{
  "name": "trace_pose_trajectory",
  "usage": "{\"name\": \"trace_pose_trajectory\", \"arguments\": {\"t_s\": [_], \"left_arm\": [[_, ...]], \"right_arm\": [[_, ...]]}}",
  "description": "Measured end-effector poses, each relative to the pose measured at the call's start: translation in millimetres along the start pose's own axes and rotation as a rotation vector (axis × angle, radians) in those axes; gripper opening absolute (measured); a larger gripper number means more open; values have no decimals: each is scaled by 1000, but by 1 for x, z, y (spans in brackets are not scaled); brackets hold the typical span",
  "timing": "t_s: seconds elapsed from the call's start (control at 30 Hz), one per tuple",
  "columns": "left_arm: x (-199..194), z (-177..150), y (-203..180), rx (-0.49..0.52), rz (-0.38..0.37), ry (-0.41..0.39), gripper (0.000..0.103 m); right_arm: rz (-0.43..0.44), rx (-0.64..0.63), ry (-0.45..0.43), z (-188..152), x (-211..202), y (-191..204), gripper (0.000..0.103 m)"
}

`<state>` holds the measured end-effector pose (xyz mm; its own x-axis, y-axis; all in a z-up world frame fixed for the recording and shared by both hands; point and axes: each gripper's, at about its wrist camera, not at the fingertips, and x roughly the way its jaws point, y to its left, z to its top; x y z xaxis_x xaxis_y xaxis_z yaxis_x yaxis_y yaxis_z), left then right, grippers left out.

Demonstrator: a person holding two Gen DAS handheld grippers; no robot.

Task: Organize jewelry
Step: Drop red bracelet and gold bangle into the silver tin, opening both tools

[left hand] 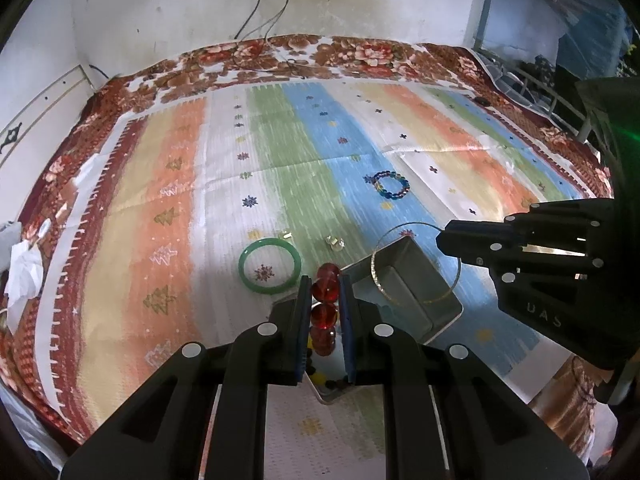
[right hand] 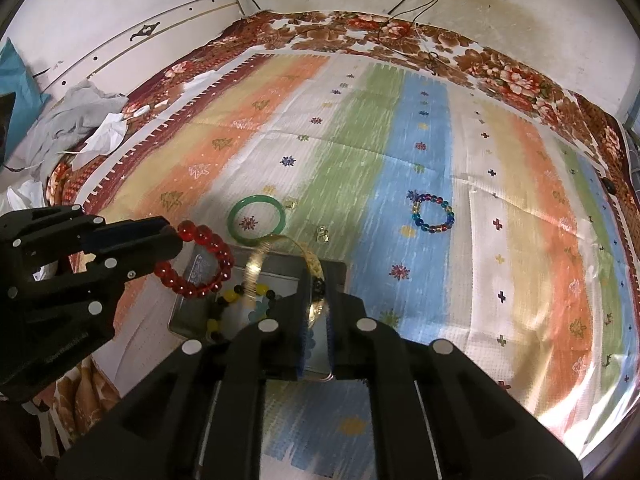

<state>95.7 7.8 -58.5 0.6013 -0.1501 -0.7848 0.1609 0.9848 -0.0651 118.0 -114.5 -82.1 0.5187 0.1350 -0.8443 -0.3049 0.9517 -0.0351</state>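
My left gripper point(left hand: 325, 292) is shut on a red bead bracelet point(left hand: 325, 300) and holds it over the metal tray point(left hand: 404, 276); the bracelet also shows in the right wrist view point(right hand: 200, 264). My right gripper point(right hand: 317, 300) is shut on a thin clear-gold bangle point(right hand: 276, 244), above the tray point(right hand: 192, 316); the bangle also shows in the left wrist view point(left hand: 416, 264). A yellow-and-black bead bracelet point(right hand: 236, 304) lies in the tray. A green jade bangle point(left hand: 269, 266), a blue bead bracelet point(left hand: 391, 185) and small gold earrings point(left hand: 335, 242) lie on the striped cloth.
The striped cloth point(right hand: 440, 160) covers a bed with a floral blanket point(right hand: 500, 68) against a white wall. Crumpled grey cloth and paper point(right hand: 80, 120) lie at the left edge. Cables point(left hand: 264, 12) hang down the wall at the back.
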Motion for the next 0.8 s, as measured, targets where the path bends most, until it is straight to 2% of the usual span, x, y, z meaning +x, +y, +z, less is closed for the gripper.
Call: {"name": "trace_pose_trajectory", "arguments": {"t_s": [0.1,0.13,0.17,0.2,0.23,0.33,0.8], "left_arm": [[1,0,-1,4,-7,-3,14],[1,0,-1,5,-10,-4,16],[1,0,-1,7,-9,-5,26],[1,0,-1,9,-7,-8,34],[1,0,-1,9,-5,-8,37],[2,0,2,4,1,-5,40],[11,0,15,-9,13,20,40]], "right_arm": [[4,-3,2,0,1,0,11],[4,-5,3,1,1,0,16],[4,-4,5,0,2,-1,22],[7,-2,3,1,2,-2,33],[10,0,2,1,2,-2,37],[10,2,1,1,1,-4,37],[11,6,13,1,8,-10,37]]}}
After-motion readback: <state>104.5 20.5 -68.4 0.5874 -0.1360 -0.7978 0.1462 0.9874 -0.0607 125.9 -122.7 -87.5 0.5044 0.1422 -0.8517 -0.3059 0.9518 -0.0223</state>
